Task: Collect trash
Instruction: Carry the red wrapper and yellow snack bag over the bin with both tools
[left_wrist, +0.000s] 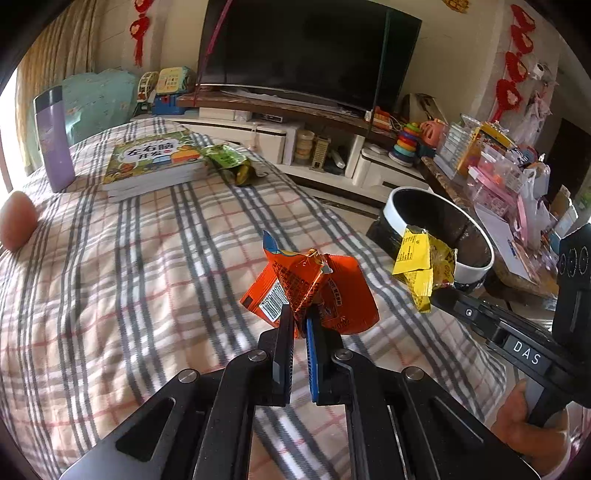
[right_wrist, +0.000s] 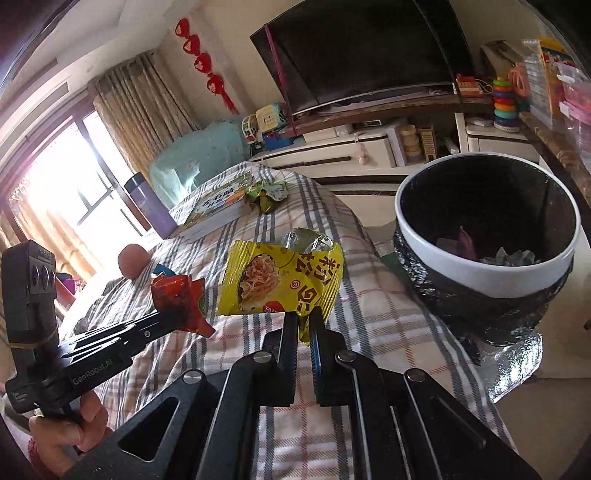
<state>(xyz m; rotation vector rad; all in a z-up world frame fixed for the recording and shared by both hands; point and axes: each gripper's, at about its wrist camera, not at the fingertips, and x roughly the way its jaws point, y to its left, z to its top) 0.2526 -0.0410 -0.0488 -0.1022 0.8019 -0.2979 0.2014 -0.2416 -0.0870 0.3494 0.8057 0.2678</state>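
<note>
orange wrapper (left_wrist: 310, 286): glossy crinkled foil-plastic
yellow wrapper (right_wrist: 280, 280): shiny printed plastic, creased
bin (right_wrist: 487, 254): smooth glossy white rim, black crinkly liner
blanket (left_wrist: 147, 266): soft matt woven plaid cloth
books (left_wrist: 155, 162): glossy paper covers, on blanket
bottle (left_wrist: 55, 140): smooth matt purple, beside books
gripper fingers (left_wrist: 284, 332): matt black, metal screws

A dark television (left_wrist: 306, 48) tops a white cabinet (left_wrist: 273, 136); sunlit curtained window (right_wrist: 62, 184).

Both wrist views look steeply down, close over the plaid blanket (left_wrist: 129, 258), sharing the bin (right_wrist: 487, 266).
</note>
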